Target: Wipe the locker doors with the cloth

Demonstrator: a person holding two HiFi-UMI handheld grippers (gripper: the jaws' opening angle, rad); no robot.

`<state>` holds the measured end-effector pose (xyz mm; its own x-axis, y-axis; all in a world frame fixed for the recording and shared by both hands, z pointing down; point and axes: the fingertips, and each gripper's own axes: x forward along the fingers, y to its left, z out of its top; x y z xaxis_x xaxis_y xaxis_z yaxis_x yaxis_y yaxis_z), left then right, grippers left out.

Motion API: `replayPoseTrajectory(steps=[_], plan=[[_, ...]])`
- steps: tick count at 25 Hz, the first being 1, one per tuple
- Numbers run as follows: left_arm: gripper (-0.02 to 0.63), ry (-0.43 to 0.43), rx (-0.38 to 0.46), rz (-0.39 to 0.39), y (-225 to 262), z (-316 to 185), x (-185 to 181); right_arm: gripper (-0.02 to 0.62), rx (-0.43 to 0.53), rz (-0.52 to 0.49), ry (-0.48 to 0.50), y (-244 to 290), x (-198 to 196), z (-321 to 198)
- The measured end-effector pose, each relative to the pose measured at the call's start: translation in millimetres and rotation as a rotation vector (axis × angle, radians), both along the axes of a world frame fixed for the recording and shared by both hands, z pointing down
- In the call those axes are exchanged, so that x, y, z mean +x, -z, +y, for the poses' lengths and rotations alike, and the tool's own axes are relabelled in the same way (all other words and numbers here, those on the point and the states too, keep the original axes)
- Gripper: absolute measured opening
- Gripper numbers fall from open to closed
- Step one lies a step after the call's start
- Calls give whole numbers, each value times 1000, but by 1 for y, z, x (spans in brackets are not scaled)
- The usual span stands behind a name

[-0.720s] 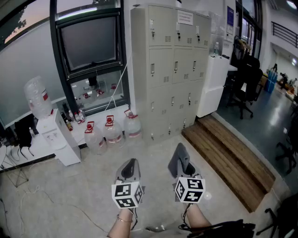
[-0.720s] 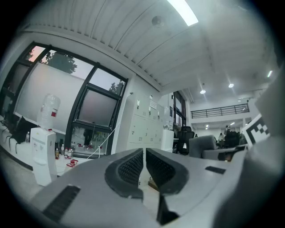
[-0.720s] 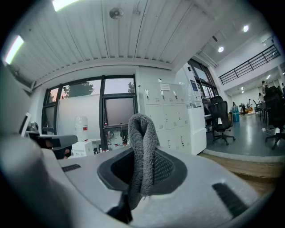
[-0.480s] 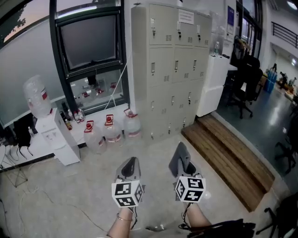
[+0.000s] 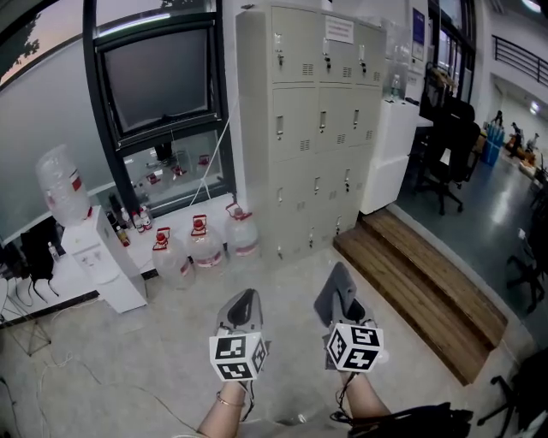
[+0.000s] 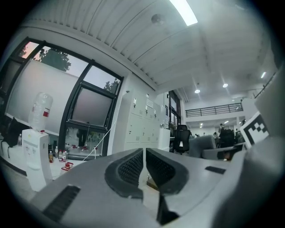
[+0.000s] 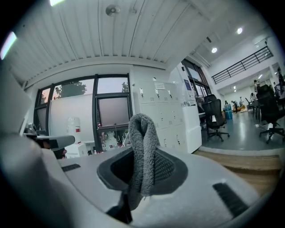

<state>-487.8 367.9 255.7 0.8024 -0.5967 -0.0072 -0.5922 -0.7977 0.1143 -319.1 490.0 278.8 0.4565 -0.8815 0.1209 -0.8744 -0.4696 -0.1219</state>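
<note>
Right gripper (image 7: 143, 171) pinches the grey cloth (image 7: 143, 138); left gripper (image 6: 144, 167) jaws pressed together, empty. Locker doors (image 5: 318, 128) well apart: approach needed first.

1. I am standing in an office building's open hall.
2. Grey lockers (image 5: 312, 128) line the wall. A water dispenser (image 5: 107, 265) and spare jugs (image 5: 205, 244) stand beside them.
3. Swivel chairs (image 5: 447, 145) stand beyond, under a ceiling strip light (image 6: 183, 11).

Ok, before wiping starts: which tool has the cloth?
The right tool: its jaws are shut on the grey cloth. The left tool is shut with nothing between.
</note>
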Motion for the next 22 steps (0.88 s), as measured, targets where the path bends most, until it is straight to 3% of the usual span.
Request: replayPoseTrajectory(steps=[12, 22], plan=[[23, -19, -40, -13, -23, -52, 44, 64, 3, -85, -81, -27, 56, -27], [23, 21, -27, 0, -10, -140, 146, 64, 16, -69, -18, -11, 159, -123]])
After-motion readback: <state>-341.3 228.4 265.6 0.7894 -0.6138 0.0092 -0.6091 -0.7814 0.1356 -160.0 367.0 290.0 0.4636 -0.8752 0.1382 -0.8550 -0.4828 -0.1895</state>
